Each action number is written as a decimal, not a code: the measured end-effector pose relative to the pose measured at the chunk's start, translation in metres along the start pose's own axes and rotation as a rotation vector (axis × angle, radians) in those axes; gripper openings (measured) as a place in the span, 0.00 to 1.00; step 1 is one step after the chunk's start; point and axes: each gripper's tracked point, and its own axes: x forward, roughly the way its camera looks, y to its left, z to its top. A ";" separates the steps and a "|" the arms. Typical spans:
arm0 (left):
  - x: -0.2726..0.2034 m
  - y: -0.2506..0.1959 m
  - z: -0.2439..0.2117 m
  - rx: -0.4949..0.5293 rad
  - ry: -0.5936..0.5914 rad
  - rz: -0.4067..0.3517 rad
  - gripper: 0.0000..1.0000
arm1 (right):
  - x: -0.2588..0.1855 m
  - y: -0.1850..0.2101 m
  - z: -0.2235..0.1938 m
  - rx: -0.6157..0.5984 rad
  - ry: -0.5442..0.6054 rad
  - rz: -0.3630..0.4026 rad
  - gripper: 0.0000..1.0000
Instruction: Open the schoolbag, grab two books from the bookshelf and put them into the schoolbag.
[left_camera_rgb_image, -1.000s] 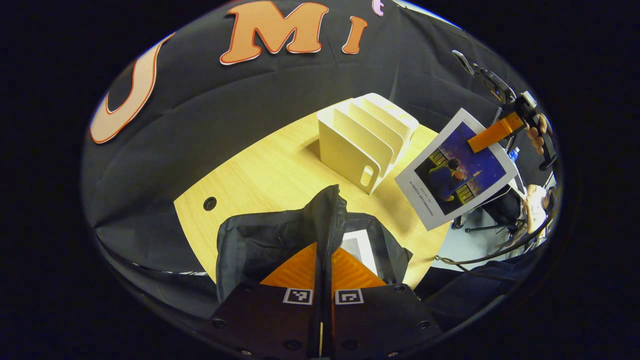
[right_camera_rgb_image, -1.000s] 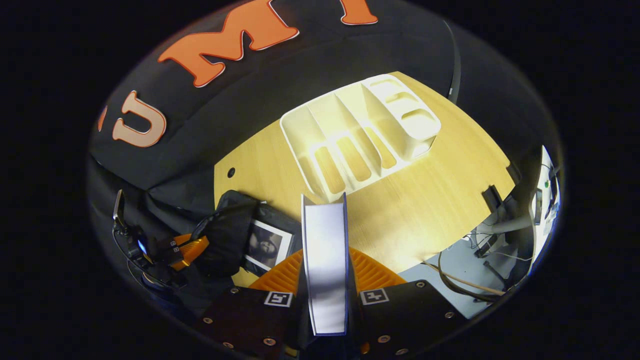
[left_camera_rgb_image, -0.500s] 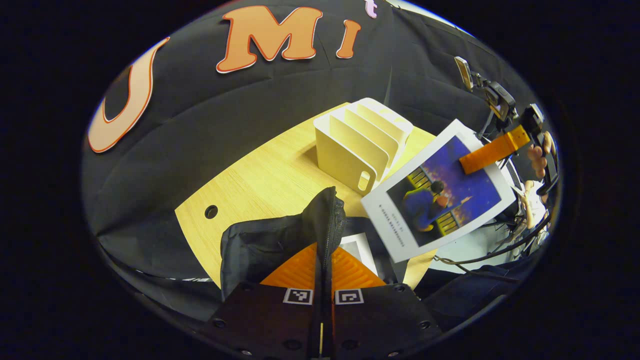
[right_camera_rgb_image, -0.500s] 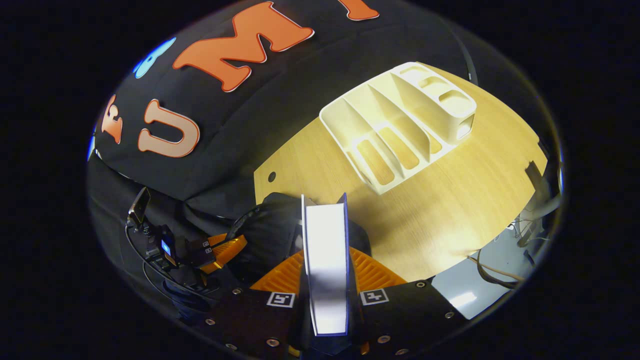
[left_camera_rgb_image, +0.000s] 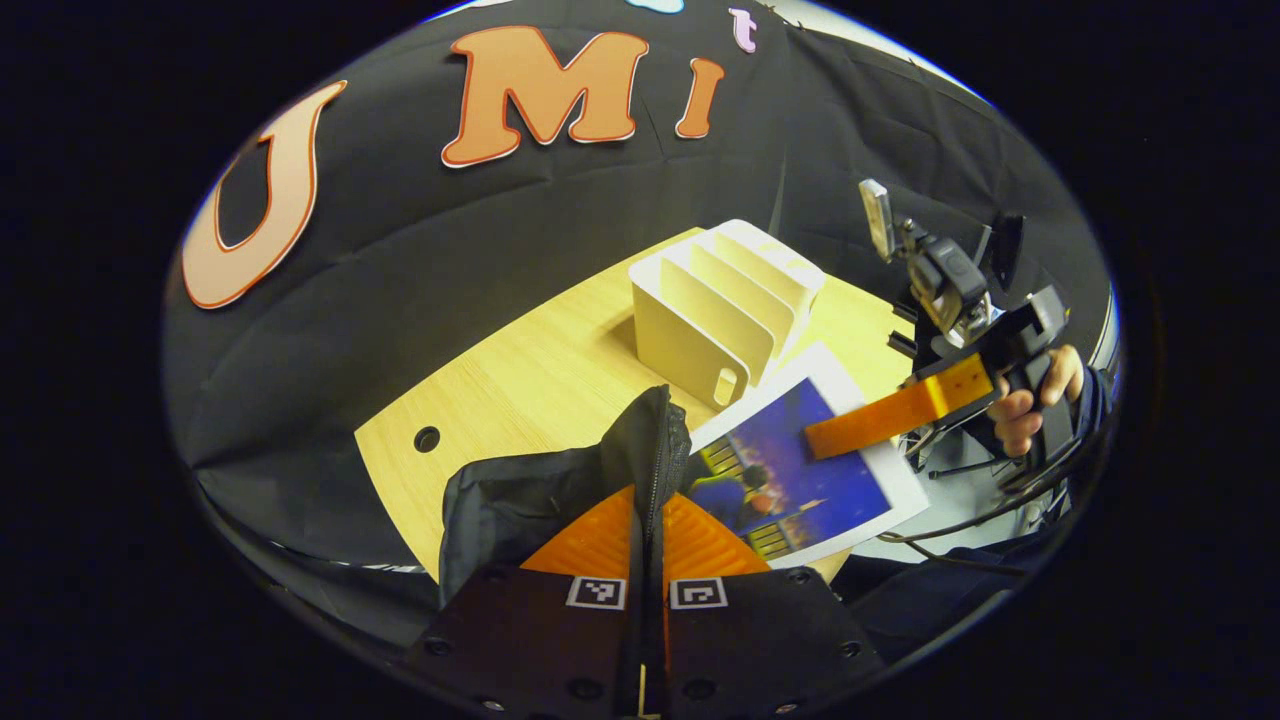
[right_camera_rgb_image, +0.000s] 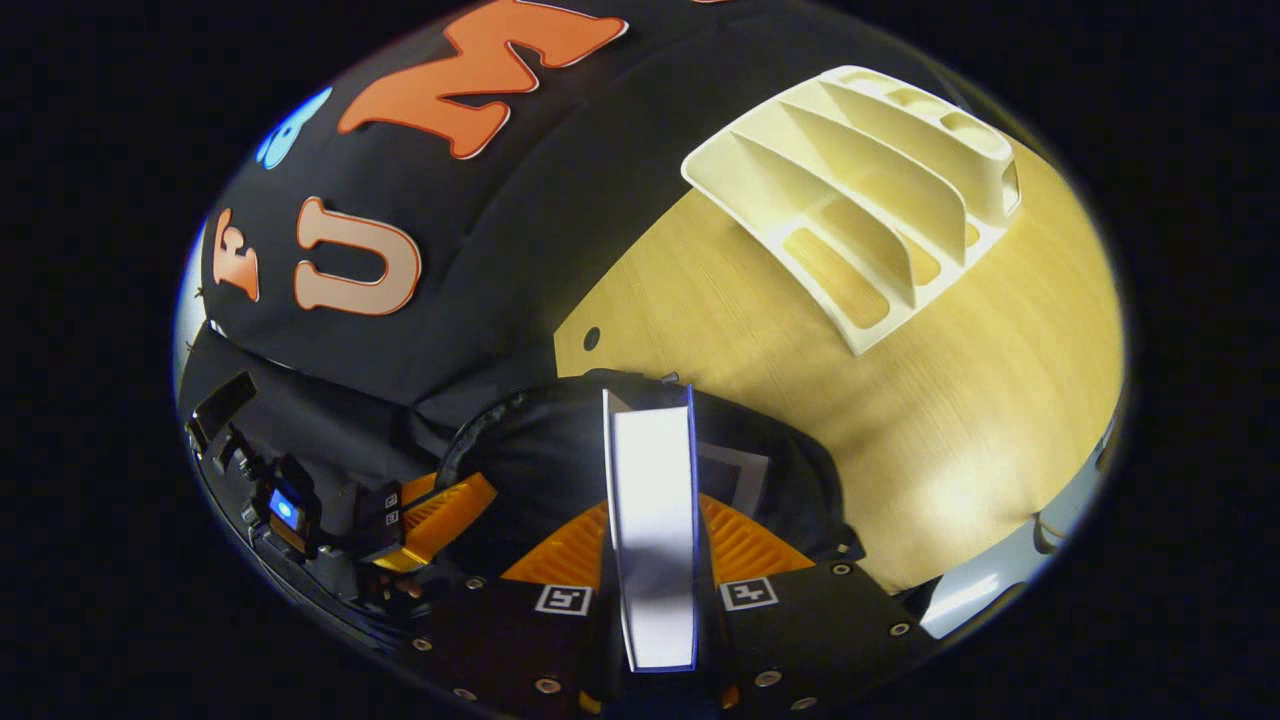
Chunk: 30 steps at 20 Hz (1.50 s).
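step: bag second book | left tool (left_camera_rgb_image: 648, 520) pinches bag (left_camera_rgb_image: 520, 490) flap: lift it wide | right tool (right_camera_rgb_image: 655, 560) pinches book (right_camera_rgb_image: 652, 520): slide it in edge-first

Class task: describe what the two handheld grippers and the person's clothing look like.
Each gripper has a dark body with screws and two square black-and-white markers, on the left gripper and the right gripper. Ribbed fingers. A dark sleeve sits behind the hand.

My schoolbag (left_camera_rgb_image: 520, 490) is black. The book (left_camera_rgb_image: 800, 470) I carry has a deep blue and purple cover with yellow patches and a white border. The bookshelf (left_camera_rgb_image: 715, 305) is cream, the surface (left_camera_rgb_image: 520, 370) pale wood-grain.
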 end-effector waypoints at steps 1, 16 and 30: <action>0.000 0.000 0.002 -0.002 -0.008 0.003 0.02 | 0.008 0.002 -0.002 0.019 -0.007 0.013 0.32; -0.008 -0.016 0.022 0.002 -0.066 -0.032 0.02 | 0.098 0.020 -0.025 0.164 -0.021 0.129 0.32; 0.004 -0.022 0.010 -0.055 -0.050 0.055 0.07 | 0.062 -0.035 -0.012 -0.081 0.040 -0.084 0.90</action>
